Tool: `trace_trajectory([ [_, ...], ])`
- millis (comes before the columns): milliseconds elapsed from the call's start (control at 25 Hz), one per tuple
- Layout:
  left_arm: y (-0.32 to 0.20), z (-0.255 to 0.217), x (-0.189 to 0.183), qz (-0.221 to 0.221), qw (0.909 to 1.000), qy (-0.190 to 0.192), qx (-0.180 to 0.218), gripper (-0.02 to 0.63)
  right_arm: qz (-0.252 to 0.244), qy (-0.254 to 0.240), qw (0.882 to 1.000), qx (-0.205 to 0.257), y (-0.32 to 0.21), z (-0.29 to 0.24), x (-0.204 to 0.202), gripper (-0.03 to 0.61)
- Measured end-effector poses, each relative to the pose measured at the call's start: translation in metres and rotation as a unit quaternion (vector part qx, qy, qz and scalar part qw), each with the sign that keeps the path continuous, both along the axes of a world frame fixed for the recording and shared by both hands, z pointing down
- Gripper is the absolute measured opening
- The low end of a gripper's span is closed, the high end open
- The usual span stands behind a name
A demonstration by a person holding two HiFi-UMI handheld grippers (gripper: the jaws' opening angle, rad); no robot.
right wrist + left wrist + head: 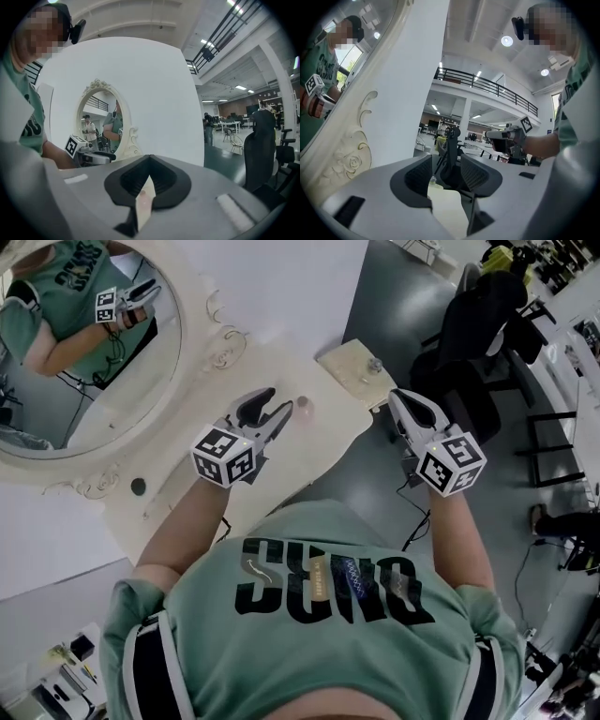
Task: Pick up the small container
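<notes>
Furthest left is the oval mirror (pixel 84 352), fixed to the cream vanity top (pixel 314 460). To the right of the mirror the left gripper (pixel 281 400) hangs low over the vanity top with its jaws well apart and nothing between them; its own view shows only bare tabletop in the gap. Just beyond its tips, further right of the mirror, sits a small pinkish pot that I take for the small container (pixel 303 407), upright and untouched. Further right again, a little bottle (pixel 373 364) stands on a side block. Furthest from the mirror, off the vanity's edge, the right gripper (pixel 396 396) is empty, its tips closed together. This looks like the approach: next, the left gripper should ease forward until the jaws straddle the container, then close.
</notes>
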State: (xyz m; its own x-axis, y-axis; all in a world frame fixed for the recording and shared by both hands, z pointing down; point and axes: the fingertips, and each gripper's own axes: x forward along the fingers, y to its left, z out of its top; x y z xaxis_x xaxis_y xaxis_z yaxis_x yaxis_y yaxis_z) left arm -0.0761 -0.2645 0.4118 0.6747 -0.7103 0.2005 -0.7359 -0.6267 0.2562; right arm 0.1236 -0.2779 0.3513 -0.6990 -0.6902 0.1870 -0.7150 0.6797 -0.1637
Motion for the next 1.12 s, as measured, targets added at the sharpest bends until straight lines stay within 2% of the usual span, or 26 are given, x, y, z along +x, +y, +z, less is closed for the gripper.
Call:
trace_trajectory([
  [400, -0.036, 0.107, 0.014, 0.012, 0.9975, -0.066, -0.021, 0.206, 0.009, 0.013, 1.0, -0.018, -0.026, 0.071, -0.016, 0.009],
  [760, -0.058, 0.191, 0.024, -0.009, 0.9929, -0.113, -0.036, 0.235, 0.013, 0.017, 0.999, -0.035, -0.032, 0.137, -0.028, 0.009],
  [1120, -0.079, 0.224, 0.035, -0.021, 0.9924, -0.12, -0.02, 0.236, 0.013, 0.014, 0.999, -0.044, -0.024, 0.176, -0.03, 0.009],
])
